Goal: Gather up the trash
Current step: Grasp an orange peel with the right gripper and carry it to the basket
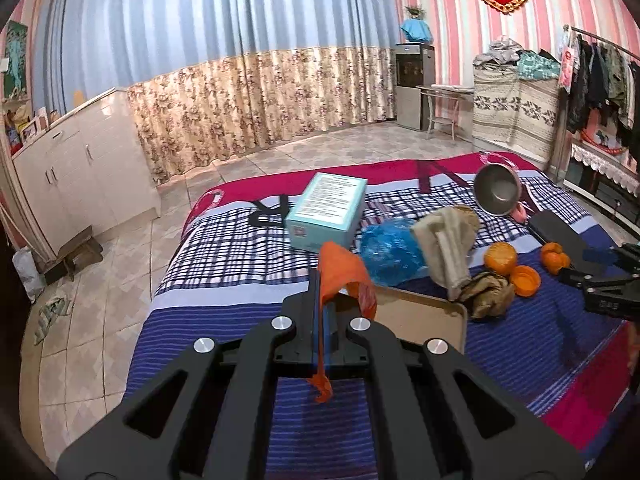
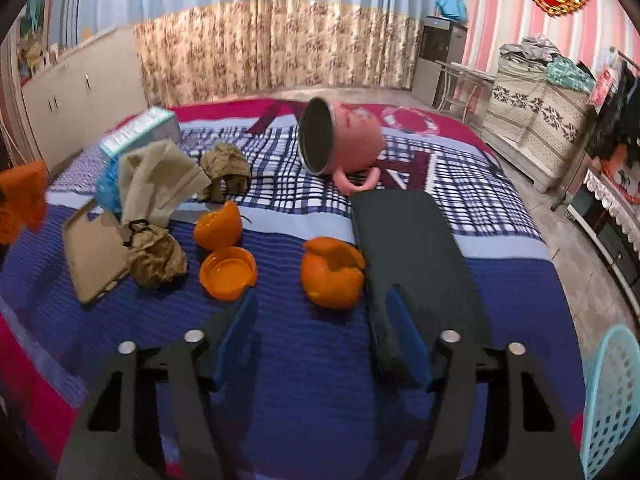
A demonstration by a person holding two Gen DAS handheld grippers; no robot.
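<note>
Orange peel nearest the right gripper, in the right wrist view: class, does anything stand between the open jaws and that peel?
Nothing visible does. The right gripper is open above bare blue blanket, and the orange peel lies just ahead of it. The black pad lies beside the peel, on its right, not across the approach.

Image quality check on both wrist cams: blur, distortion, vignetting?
Left wrist: strong fisheye bend in the curtain, dark corner vignette, the beige cloth smeared, the left gripper sharp. Right wrist: same barrel warp, softer overall, the right gripper fingertips and the teal box blurred.
</note>
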